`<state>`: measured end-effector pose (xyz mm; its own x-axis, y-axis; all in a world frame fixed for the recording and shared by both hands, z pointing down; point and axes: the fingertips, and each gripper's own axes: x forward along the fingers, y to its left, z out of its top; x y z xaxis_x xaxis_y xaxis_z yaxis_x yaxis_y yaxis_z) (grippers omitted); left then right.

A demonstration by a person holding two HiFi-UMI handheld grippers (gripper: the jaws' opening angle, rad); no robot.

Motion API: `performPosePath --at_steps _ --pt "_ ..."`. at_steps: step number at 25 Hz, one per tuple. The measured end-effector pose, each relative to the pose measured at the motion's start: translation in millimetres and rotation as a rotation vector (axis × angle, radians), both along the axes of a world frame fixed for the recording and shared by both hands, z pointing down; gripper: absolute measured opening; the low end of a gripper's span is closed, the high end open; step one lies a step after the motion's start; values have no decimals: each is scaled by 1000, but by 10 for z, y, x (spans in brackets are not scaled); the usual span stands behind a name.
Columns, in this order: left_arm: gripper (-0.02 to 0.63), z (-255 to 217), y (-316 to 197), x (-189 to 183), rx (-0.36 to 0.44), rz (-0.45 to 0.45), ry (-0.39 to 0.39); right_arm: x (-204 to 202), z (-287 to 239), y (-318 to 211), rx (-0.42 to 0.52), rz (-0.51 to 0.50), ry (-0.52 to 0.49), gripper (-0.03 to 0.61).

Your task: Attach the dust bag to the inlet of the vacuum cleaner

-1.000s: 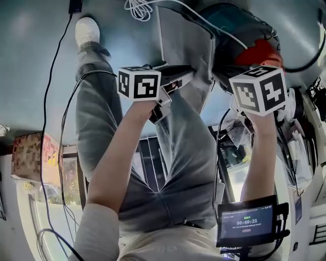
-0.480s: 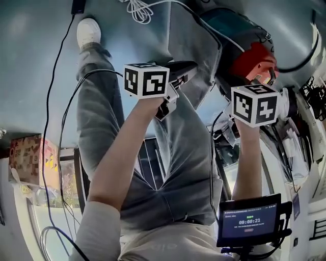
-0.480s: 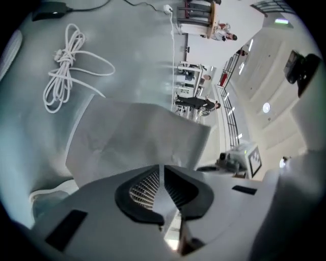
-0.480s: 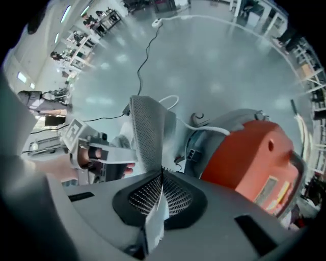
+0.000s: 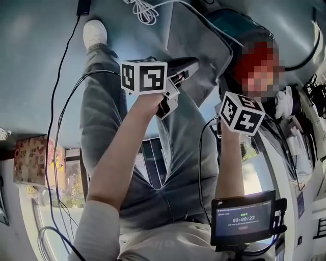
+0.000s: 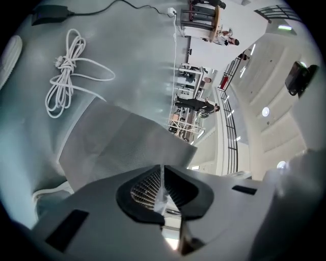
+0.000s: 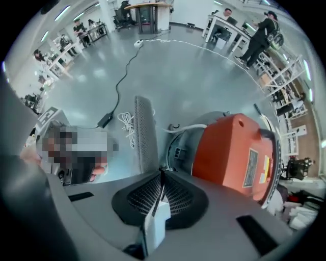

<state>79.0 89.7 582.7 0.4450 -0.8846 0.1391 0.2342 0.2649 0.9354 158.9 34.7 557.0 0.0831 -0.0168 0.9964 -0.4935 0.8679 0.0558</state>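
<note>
Left tool (image 6: pixel 162 178): clenched on an edge of the grey dust bag (image 6: pixel 122 148).
Right tool (image 7: pixel 161 186): clenched on the bag, seen edge-on.
Dust bag: held between both tools, near the orange vacuum cleaner (image 7: pixel 232 153).

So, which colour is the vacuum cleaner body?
Vacuum cleaner body: orange, best seen in the right gripper view.

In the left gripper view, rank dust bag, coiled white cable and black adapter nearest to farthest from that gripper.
1. dust bag, clamped in the left gripper.
2. coiled white cable, on the floor, upper left.
3. black adapter, top left corner.
</note>
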Motion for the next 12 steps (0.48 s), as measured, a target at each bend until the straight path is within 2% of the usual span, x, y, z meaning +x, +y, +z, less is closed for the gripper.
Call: performPosePath --at_steps 3,6,9,12 --pt "23 -175 63 -148 12 2 -18 -111 -204 -8 69 -41 -6 20" --pt "23 -136 17 -112 7 16 -17 48 -109 -121 62 -14 22 20" --pt "23 -170 125 -191 9 29 -35 38 -140 -103 76 -2 24 21" --pt "23 -197 320 -296 7 33 -40 -21 -195 30 95 -35 46 21"
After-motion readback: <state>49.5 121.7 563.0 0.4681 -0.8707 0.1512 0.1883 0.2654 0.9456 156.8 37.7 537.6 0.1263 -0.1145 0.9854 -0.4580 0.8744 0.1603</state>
